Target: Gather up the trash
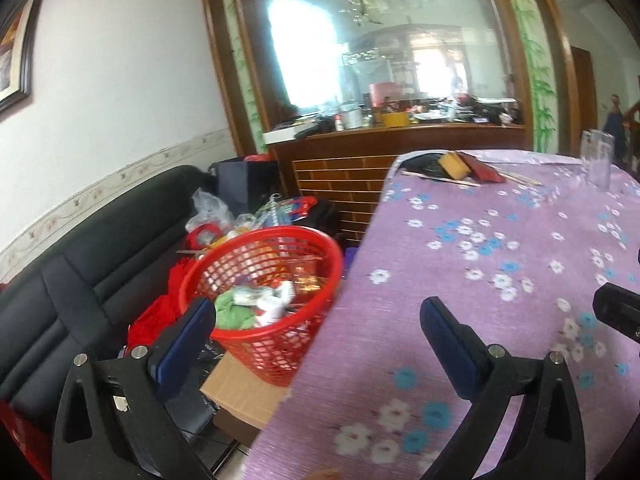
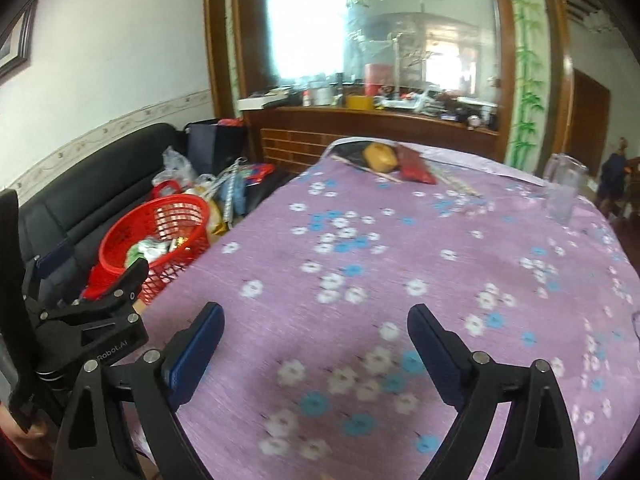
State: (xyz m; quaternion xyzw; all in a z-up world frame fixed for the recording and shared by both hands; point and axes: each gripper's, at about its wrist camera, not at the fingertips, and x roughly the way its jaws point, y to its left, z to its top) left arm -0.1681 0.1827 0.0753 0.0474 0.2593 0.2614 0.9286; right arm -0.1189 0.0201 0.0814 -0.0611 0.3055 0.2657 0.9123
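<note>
A round table under a purple flowered cloth (image 2: 400,248) is flanked on its left by a red plastic mesh basket (image 1: 264,308), set on a brown cardboard box (image 1: 244,396) before a black leather sofa (image 1: 80,264). Crumpled paper scraps (image 1: 256,300) are held in the basket. A clear glass jug (image 2: 564,188) is placed at the table's far right, a yellow sponge block (image 2: 380,158) at its far edge.

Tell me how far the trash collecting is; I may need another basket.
Done: the red basket beside the table already holds crumpled scraps. In hand: nothing; the left claw and right claw are both open and empty. Left: the yellow item, red packet and sticks at the table's far end.
</note>
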